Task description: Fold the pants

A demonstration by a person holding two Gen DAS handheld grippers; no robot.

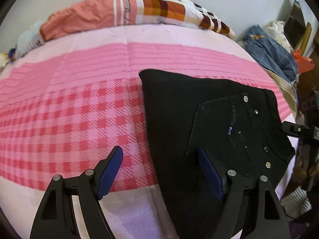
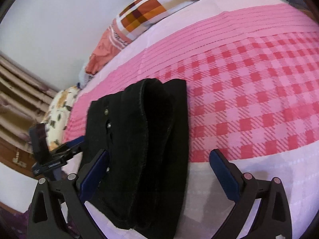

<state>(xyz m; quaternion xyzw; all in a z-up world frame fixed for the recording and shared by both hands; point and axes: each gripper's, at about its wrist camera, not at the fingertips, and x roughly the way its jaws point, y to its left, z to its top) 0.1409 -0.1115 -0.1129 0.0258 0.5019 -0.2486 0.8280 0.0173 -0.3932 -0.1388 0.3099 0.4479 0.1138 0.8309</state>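
Observation:
Black pants lie folded into a compact stack on the pink checked bedspread, back pocket and metal rivets facing up. My left gripper is open, its right finger over the pants' near left part, its left finger over the bedspread. In the right wrist view the pants show as stacked layers with the waistband end toward me. My right gripper is open and straddles the near end of the stack, holding nothing. The left gripper shows at the pants' left side.
An orange and checked pillow lies at the head of the bed against the white wall. A floral pillow is at the bed's left edge. Blue plaid clothes are piled at the far right beside the bed.

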